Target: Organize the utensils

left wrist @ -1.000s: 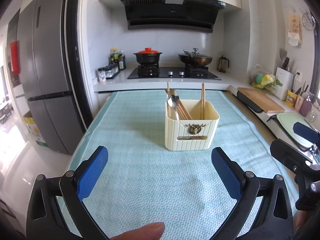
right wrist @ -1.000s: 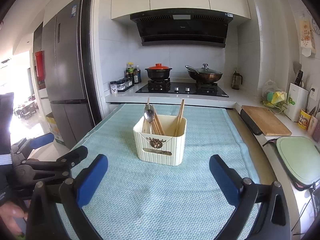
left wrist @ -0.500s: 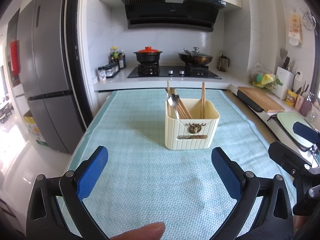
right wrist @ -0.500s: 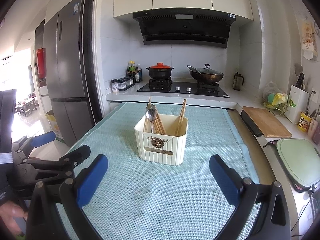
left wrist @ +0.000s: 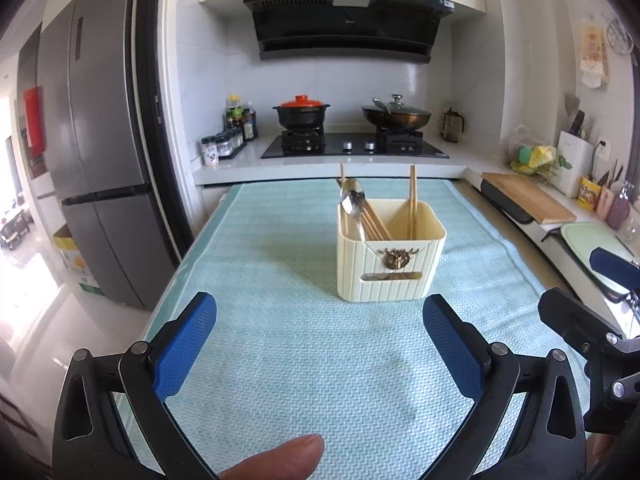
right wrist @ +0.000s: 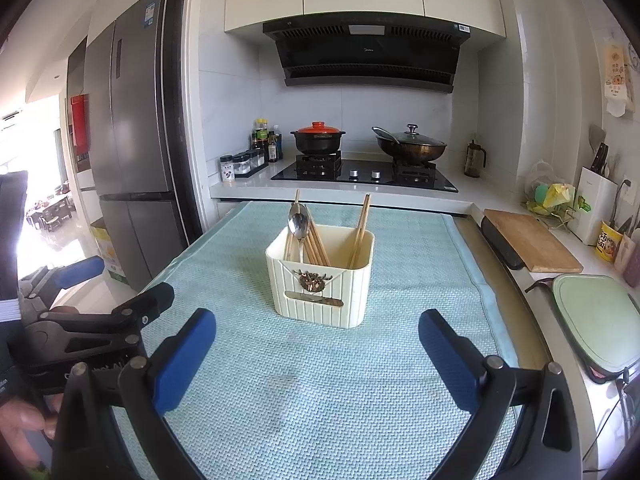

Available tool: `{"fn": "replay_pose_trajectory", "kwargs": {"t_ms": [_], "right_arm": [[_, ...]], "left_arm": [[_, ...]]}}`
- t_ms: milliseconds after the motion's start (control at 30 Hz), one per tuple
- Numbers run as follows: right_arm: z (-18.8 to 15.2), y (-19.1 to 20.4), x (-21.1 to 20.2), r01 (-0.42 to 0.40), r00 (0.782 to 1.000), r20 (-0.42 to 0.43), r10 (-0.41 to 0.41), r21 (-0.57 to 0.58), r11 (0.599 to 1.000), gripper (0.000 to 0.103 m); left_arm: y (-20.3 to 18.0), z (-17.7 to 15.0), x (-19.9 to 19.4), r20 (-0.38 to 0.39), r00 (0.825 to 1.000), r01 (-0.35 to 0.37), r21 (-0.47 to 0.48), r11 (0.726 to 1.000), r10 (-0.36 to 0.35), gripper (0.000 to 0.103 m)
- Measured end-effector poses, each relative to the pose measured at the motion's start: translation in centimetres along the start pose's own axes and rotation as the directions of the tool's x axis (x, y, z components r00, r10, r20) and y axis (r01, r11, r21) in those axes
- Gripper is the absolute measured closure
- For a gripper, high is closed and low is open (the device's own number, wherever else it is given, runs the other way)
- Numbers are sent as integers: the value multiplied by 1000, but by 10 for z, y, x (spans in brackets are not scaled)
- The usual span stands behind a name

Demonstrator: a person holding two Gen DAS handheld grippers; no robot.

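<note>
The utensil holder [left wrist: 390, 256] stands on the mat [left wrist: 304, 344] toward 12 o'clock from the left gripper [left wrist: 320, 340], with a spoon [left wrist: 352, 204] and chopsticks [left wrist: 412, 200] standing in it. Behind the mat at 12 o'clock lies the stove [left wrist: 354, 146], bearing a pot [left wrist: 301, 112] at left and a wok [left wrist: 396, 114] at right. The cutting board [left wrist: 528, 198] lies at 2 o'clock, the fridge [left wrist: 100, 152] at 10 o'clock.

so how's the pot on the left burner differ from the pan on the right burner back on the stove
The black clay pot is deep and straight-sided, while the dark metal wok is wide and shallow. The pot wears an orange-red lid; the wok has a clear glass lid with a dark knob. A utensil handle sticks out from the wok's left rim, and nothing sticks out of the pot. Both sit lidded on the black gas hob.
</note>
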State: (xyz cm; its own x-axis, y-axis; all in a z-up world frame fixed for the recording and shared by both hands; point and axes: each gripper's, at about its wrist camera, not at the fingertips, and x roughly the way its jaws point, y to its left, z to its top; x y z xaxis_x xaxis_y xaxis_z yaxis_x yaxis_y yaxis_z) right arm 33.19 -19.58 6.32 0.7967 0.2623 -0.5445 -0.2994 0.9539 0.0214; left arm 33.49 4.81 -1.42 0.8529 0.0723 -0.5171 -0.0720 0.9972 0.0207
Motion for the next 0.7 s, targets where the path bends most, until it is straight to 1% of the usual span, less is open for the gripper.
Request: {"fn": "replay_pose_trajectory", "kwargs": {"t_ms": [500,633,700], "right_arm": [[-2,-5,3,1,1000,-9,-1,5,1000,0],[-3,-8,4,4,1000,-12,-4,15,1000,0],[-4,-9,4,5,1000,-12,-5,18,1000,0]], "left_arm": [[-4,0,0,-4,1000,-1,15,1000,1,0],[-2,-3,0,-2,1000,-29,-7,1000,29,0],[-2,-4,1,-4,1000,-26,-8,1000,26,0]]}}
